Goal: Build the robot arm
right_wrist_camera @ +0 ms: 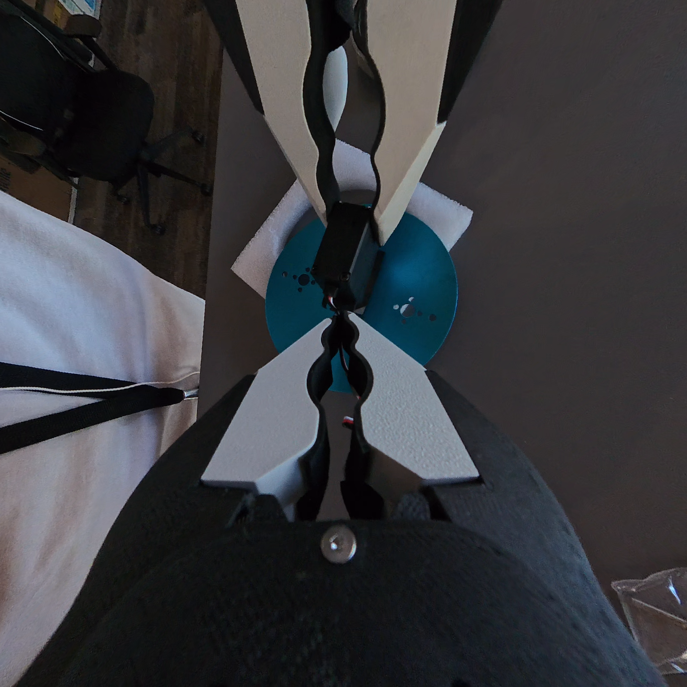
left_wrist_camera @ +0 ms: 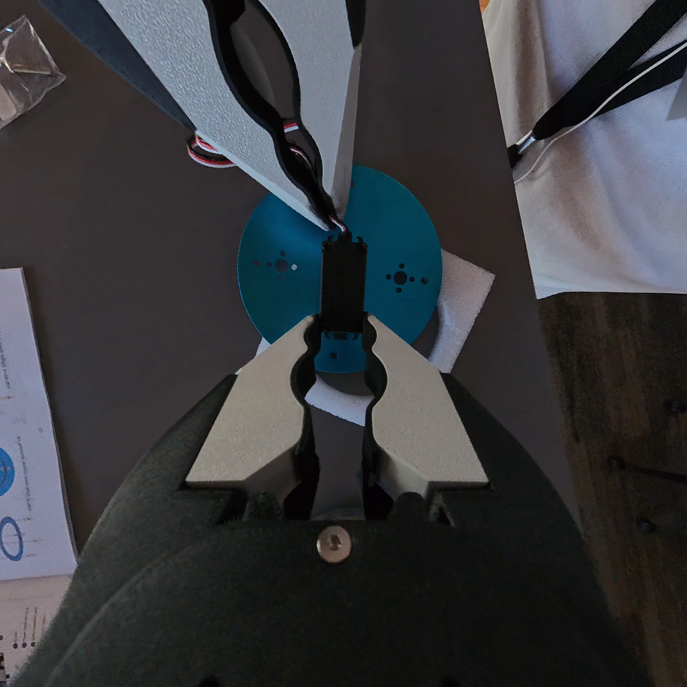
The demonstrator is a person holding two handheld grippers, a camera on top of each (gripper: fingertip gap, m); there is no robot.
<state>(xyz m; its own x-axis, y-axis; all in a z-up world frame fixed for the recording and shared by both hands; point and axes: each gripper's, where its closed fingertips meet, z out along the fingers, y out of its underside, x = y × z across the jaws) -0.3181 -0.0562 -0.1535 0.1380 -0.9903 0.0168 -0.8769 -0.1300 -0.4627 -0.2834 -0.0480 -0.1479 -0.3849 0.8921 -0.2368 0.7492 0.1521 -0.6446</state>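
Observation:
My left gripper [left_wrist_camera: 341, 318] is shut on the near end of a small black servo motor [left_wrist_camera: 342, 279]. The servo sits over the middle of a blue metal disc [left_wrist_camera: 401, 230] with small hole clusters. The disc lies on a white foam square [left_wrist_camera: 464, 293]. My right gripper [right_wrist_camera: 342, 316] is shut on the servo's red and white wires [right_wrist_camera: 336, 301] just behind the servo [right_wrist_camera: 334, 252], which looks tilted over the disc [right_wrist_camera: 416, 267]. The two grippers face each other: the right one [left_wrist_camera: 334, 219] reaches in from the top of the left wrist view, and the left one [right_wrist_camera: 349, 219] from the top of the right wrist view.
A dark brown table [left_wrist_camera: 130, 223] holds a clear plastic bag [left_wrist_camera: 22, 70] and a printed paper sheet [left_wrist_camera: 22, 427]. A person in a white shirt [right_wrist_camera: 74, 297] with a black strap stands at the table's edge. An office chair [right_wrist_camera: 93, 122] stands on the wooden floor beyond. Left tips to right tips: about 5 cm. It is some 6 cm from my left tips to the white foam square [left_wrist_camera: 464, 293]. Look for it in the right wrist view [right_wrist_camera: 257, 256] too.

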